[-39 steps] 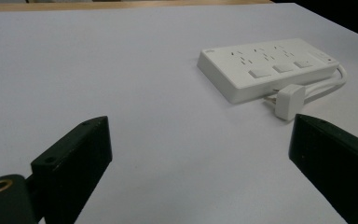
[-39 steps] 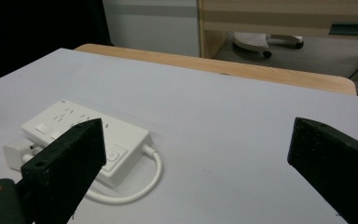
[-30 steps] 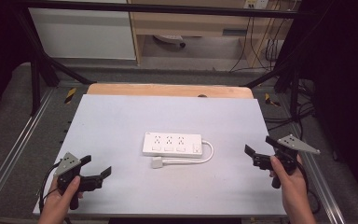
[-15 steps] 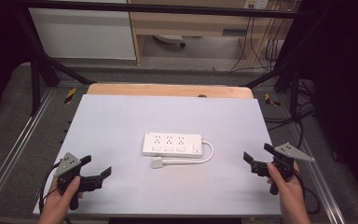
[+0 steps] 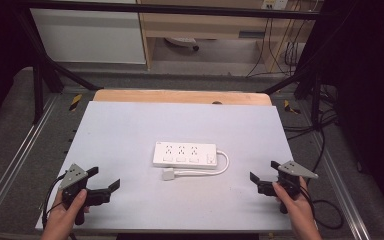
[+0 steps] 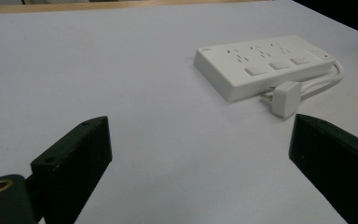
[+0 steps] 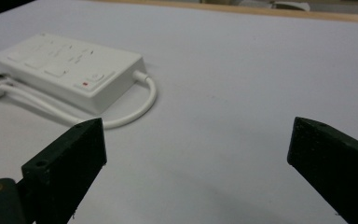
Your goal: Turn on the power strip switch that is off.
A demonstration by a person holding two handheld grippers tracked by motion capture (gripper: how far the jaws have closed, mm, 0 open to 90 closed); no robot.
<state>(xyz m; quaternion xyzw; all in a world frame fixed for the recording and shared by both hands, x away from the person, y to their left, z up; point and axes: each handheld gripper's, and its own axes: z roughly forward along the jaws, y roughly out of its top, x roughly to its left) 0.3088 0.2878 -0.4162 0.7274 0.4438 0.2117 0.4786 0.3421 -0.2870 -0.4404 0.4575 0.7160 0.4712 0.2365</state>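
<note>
A white power strip [image 5: 185, 155] lies flat at the middle of the white tabletop [image 5: 130, 125]. Its short cable [image 5: 225, 162] loops back along the front side and ends in a white plug [image 5: 168, 174] lying on the table. My left gripper [image 5: 105, 177] is held open at the front left, with nothing between its jaws. Its own view looks past the left gripper [image 6: 200, 126] to the power strip [image 6: 261, 65] and plug [image 6: 285, 98] ahead on the right. My right gripper [image 5: 263, 170] is open and empty at the front right. In its own view, beyond the right gripper [image 7: 198, 126], the power strip [image 7: 70, 70] lies ahead on the left.
A wooden board edge [image 5: 180, 96] runs along the table's far side. Metal frame rails [image 5: 20, 165] flank the table on both sides. Loose cables [image 5: 325, 150] hang off the right edge. A white cabinet [image 5: 90, 35] stands beyond the table.
My right gripper has drawn back toward the front edge of the table, still open. The left gripper and the power strip have not moved.
</note>
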